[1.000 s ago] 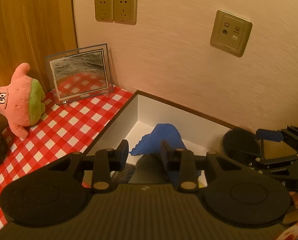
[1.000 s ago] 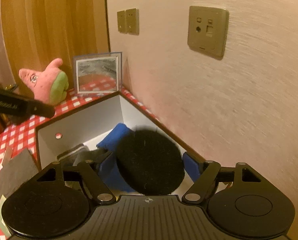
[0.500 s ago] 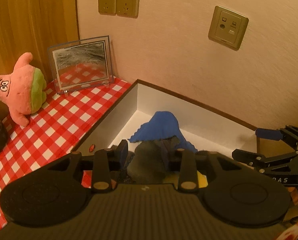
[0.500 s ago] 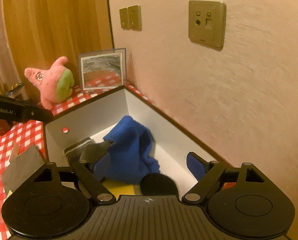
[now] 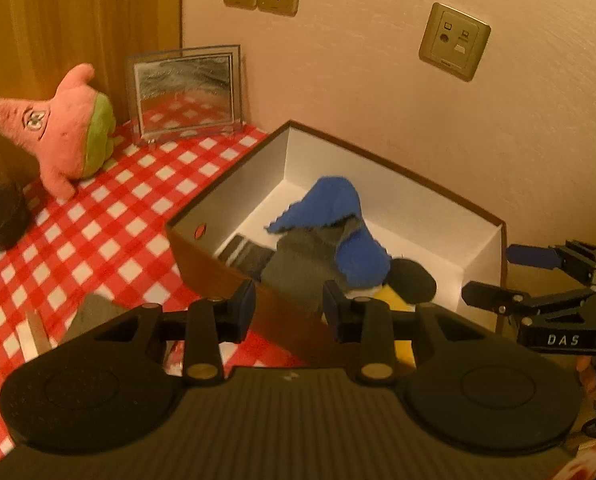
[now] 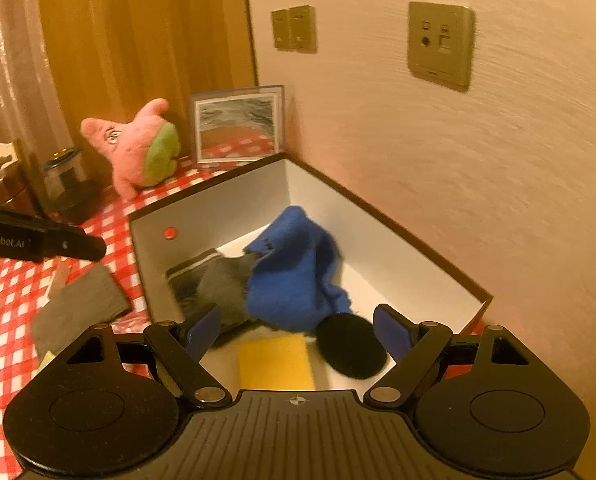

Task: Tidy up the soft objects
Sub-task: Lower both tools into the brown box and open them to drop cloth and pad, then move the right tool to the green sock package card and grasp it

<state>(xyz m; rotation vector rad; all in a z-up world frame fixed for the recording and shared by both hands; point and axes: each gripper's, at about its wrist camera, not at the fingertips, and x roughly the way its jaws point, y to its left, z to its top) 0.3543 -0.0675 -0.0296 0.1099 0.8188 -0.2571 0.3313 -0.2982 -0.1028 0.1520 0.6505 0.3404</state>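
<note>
A white-lined brown box [image 5: 485, 248] [image 6: 409, 268] stands against the wall. Inside lie a blue cloth [image 5: 337, 208] [image 6: 294, 272], a grey cloth [image 5: 301, 260] [image 6: 222, 284], a striped dark item [image 5: 246, 252], a yellow sponge [image 6: 276, 362] and a black round pad [image 5: 411, 280] [image 6: 351, 346]. My left gripper [image 5: 288, 306] is open and empty above the box's near wall. My right gripper [image 6: 298, 326] is open and empty over the box's near end; it shows in the left wrist view [image 5: 509, 276]. A grey cloth [image 6: 80, 308] [image 5: 94, 314] lies on the checked tablecloth left of the box.
A pink star plush [image 5: 62, 128] [image 6: 138, 148] and a framed picture [image 5: 184, 90] [image 6: 238, 124] stand at the back left. Dark jars [image 6: 64, 176] stand further left. The wall with socket plates [image 5: 453, 42] is just behind the box.
My right gripper let go of the black round pad, which now lies in the box. Both grippers have pulled back and up from the box.
</note>
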